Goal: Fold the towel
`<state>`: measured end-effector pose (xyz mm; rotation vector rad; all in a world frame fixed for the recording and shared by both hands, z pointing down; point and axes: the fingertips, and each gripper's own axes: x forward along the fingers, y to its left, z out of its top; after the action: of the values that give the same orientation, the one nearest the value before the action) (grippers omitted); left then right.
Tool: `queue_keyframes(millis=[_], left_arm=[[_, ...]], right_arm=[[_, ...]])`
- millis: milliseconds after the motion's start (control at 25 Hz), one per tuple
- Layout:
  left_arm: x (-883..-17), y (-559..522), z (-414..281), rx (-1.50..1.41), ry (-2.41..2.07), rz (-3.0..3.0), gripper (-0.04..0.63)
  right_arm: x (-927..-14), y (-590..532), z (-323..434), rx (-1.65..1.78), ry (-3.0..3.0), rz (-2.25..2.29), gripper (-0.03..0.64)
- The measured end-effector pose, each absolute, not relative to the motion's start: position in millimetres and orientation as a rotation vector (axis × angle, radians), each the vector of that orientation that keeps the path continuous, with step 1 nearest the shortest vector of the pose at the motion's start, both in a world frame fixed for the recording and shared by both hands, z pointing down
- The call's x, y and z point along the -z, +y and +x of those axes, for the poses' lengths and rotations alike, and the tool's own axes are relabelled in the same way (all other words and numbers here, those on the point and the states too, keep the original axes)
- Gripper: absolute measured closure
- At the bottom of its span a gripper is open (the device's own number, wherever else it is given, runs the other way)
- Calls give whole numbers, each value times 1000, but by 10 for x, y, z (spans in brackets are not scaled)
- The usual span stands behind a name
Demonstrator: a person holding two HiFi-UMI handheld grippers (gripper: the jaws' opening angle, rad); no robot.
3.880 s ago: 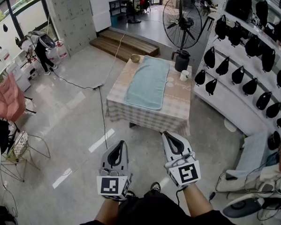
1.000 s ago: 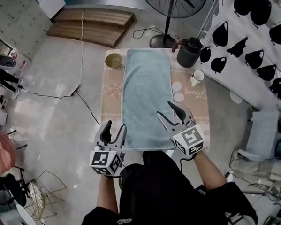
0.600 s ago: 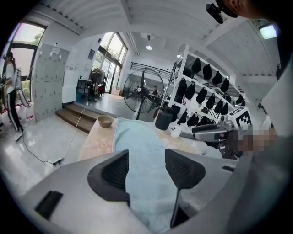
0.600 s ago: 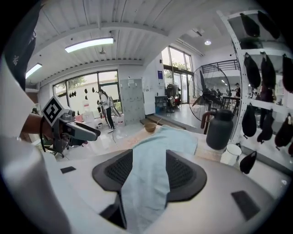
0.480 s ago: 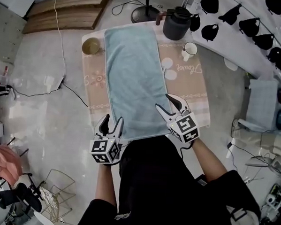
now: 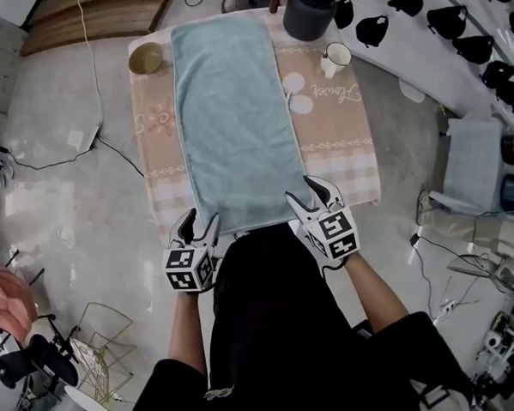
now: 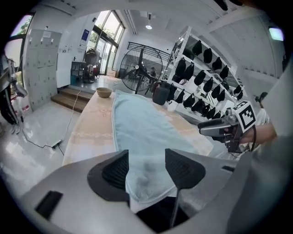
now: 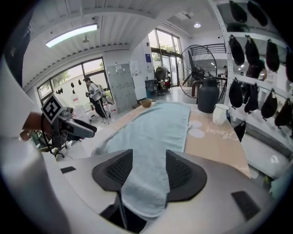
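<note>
Ahead of spread left tongs (image 6: 197, 226) and right tongs (image 6: 312, 195): towel (image 6: 232, 113) flat along the desk (image 6: 346, 153), near edge overhanging. Bowl (image 6: 146, 58), jug (image 6: 308, 14), cup (image 6: 335, 56) far beyond; open floor (image 6: 60, 190) outside left tongs.

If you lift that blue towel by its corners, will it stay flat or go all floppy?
Probably floppy: the towel droops over the table edge. It is likely light and not slippery, since its surface looks fuzzy.

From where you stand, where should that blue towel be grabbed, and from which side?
Probably the towel's two near corners, one for the left gripper, one for the right gripper, from the table's near edge. It lies flat, its short end drooping over that edge, so open jaws can slip around the cloth.
</note>
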<state>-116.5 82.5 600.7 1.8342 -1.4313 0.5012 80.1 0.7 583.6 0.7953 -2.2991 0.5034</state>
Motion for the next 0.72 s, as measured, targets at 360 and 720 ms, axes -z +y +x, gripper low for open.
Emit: queue_keyframes(millis=[360,720], left_arm=[[-6391,1171,-1140,-634,-1435,1781,359],[-6635,1302,-1132,-686,-1393,1730,359]], right_arm=[[-6250,350,1159,-596,-2199,882,411],[-6715,541,1489,-731,-2065,946,411]])
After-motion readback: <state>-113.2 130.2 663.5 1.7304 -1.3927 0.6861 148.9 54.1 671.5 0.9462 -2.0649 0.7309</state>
